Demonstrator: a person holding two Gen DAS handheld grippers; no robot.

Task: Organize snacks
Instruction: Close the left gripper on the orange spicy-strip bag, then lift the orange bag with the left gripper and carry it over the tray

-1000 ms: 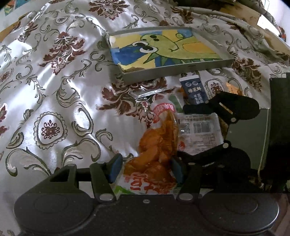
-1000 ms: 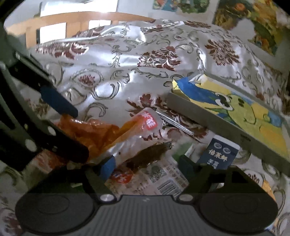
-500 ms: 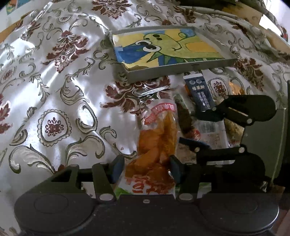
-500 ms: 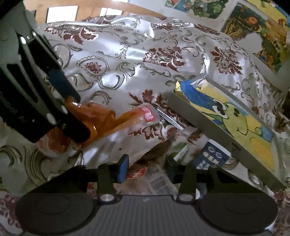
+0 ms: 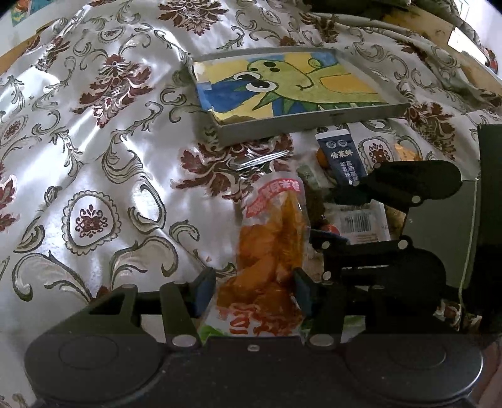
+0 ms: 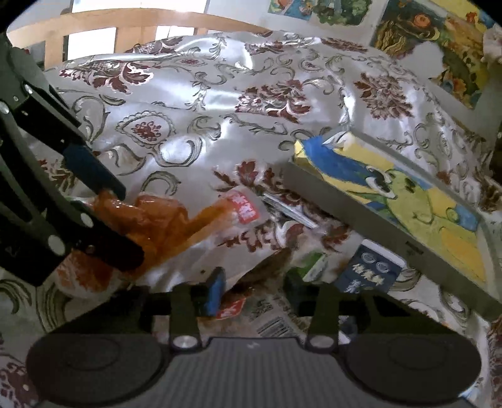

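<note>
A clear bag of orange snack pieces (image 5: 273,238) lies on the patterned satin cloth, and my left gripper (image 5: 252,293) is shut on its lower end, both blue pads pressing its sides. In the right wrist view the same bag (image 6: 157,219) sits between the left gripper's fingers (image 6: 103,179). My right gripper (image 6: 254,290) has its jaws closing on a packet with dark brown contents and a barcode label (image 6: 269,320); the pads touch its edges. That packet (image 5: 360,219) also shows between the right gripper's fingers in the left wrist view. A grey tray (image 5: 298,124) lined with a dinosaur painting stands behind.
A dark blue sachet (image 5: 342,157) lies just in front of the tray wall (image 6: 345,216), with a crinkled clear wrapper (image 5: 260,160) and another orange snack (image 5: 404,150) nearby. A wooden rail (image 6: 141,25) and wall paintings (image 6: 423,37) stand beyond the cloth.
My right gripper's jaws have drawn in from wide apart to the sides of the brown packet. The left gripper has kept its hold on the orange bag.
</note>
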